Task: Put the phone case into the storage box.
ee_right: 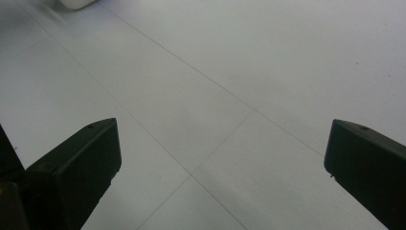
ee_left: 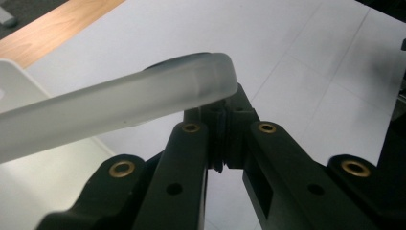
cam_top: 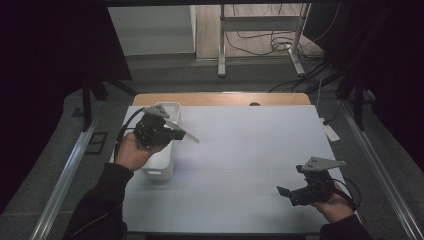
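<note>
A: What is in hand here?

B: A pale, translucent flat strip (ee_left: 119, 103) with a rounded end. In the left gripper view it crosses the frame from the left edge up to that rounded end, right at the jaw tips. In the high view the strip (cam_top: 186, 133) sticks out of the left gripper toward the middle of the table, raised off the surface.

A: So the left gripper has it?

B: Yes. The left gripper (ee_left: 222, 117) has its 2 jaws brought tight together, pinching the strip near its rounded end. In the high view the left gripper (cam_top: 176, 134) hangs over the white bin (cam_top: 162, 167).

A: Where does the bin stand?

B: At the left side of the white table (cam_top: 240, 150), just below the hand. A corner of the bin (ee_left: 14, 79) also shows in the left gripper view.

A: And the other hand?

B: The right gripper (cam_top: 284, 192) sits low at the table's near right corner, well apart from the strip. In its own view the right gripper (ee_right: 222, 158) has its jaws spread wide, with bare table between them.
</note>
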{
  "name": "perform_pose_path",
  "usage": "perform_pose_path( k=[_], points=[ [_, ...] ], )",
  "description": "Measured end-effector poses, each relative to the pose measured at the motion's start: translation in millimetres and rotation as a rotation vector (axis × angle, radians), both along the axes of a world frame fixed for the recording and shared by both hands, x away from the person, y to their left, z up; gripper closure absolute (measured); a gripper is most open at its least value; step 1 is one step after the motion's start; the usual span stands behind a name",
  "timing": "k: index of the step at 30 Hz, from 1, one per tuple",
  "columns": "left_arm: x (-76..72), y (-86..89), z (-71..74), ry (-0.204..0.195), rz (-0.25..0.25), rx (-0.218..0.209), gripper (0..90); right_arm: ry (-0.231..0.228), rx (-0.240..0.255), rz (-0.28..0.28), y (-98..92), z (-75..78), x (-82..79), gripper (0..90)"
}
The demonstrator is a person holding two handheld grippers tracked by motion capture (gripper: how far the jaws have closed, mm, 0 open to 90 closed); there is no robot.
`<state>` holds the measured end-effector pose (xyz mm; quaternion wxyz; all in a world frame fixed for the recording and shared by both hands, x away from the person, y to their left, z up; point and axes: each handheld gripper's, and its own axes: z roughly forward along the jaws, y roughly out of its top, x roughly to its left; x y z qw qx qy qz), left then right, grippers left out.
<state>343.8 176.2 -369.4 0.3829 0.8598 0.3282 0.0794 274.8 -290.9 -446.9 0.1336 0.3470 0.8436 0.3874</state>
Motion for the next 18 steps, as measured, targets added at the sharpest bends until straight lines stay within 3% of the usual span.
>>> perform_pose_path(
  k=[5,8,18],
  points=[
    [2.6,8.8,2.6,0.002,0.028,0.002,88.0,0.004,-0.007,-0.027,-5.8,-2.3,-1.1,0.0],
    [3.6,12.1,3.3,0.003,0.037,0.004,88.0,0.004,-0.036,-0.046,-10.9,-5.7,-1.1,0.0],
    [9.4,26.0,5.1,0.007,0.089,0.012,88.0,0.024,-0.046,-0.104,-25.0,-10.2,-6.2,0.0]
  ],
)
